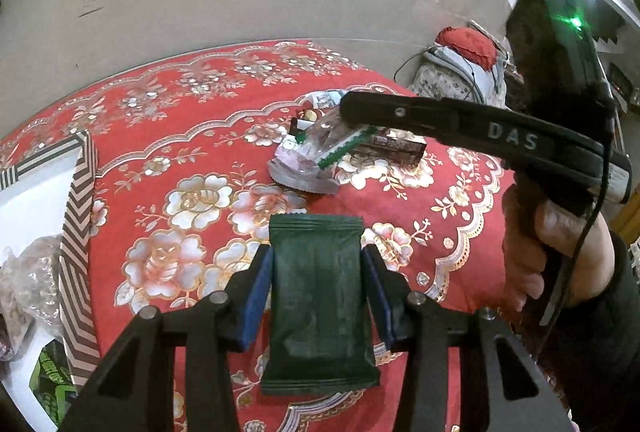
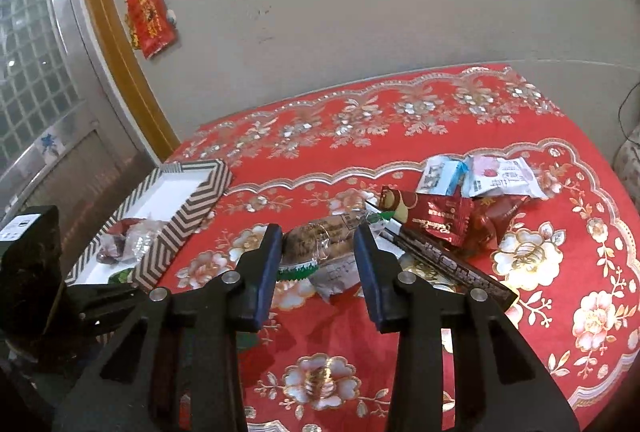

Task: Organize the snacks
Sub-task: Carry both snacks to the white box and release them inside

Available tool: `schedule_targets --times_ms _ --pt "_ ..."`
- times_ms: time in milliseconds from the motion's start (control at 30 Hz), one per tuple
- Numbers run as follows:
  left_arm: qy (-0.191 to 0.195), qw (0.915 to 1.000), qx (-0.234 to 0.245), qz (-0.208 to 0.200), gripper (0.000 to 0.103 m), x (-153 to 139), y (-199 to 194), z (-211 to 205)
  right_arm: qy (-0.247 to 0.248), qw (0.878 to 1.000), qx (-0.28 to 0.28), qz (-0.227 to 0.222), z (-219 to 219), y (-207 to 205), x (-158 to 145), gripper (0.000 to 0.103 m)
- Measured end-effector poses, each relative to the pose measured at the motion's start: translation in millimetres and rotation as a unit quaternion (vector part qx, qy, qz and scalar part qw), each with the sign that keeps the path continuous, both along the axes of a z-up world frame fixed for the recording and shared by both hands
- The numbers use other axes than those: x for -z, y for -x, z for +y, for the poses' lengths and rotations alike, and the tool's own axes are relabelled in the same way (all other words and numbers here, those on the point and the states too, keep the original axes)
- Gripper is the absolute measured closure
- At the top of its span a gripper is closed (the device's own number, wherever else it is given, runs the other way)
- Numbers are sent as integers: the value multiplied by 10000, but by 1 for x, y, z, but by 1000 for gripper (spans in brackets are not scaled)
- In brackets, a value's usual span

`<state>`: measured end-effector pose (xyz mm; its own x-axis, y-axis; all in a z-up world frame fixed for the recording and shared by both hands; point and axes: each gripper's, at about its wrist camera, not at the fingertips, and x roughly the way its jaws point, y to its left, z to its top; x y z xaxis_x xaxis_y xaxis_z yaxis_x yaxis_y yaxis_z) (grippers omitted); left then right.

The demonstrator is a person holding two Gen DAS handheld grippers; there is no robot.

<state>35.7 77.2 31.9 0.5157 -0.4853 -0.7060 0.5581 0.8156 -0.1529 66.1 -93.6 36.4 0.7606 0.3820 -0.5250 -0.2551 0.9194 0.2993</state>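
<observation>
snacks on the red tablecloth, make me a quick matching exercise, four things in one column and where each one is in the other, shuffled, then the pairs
Things:
1. dark green packet
2. clear-wrapped pastry
3. long dark bar
4. bright green packet

Places:
A. inside the zigzag-edged box
B. held between the left gripper fingers
C. lying on the cloth just right of the right gripper
D. between the right gripper fingers

Pairs: 1-B, 2-D, 3-C, 4-A
</observation>
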Motion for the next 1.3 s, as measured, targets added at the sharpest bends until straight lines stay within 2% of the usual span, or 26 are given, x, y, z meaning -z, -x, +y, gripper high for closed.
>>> schedule_targets --times_ms 600,867,1000,1100,1300 --pt "296 9982 -482 -202 55 -25 -7 39 -95 9996 -91 -266 10 5 -5 67" --pt "196 9934 -1035 -451 55 -48 -17 91 -135 9983 -348 -453 44 13 -22 67" --pt "208 9887 -1427 -405 55 -45 -26 132 -136 9971 -534 -517 68 14 -29 67" --pt "379 9836 -1719 -389 55 -47 -28 162 -72 9961 -695 -544 93 12 -33 67" --pt "429 9725 -2237 -482 55 -47 -33 204 -2 9933 -1029 -524 149 4 -33 67"
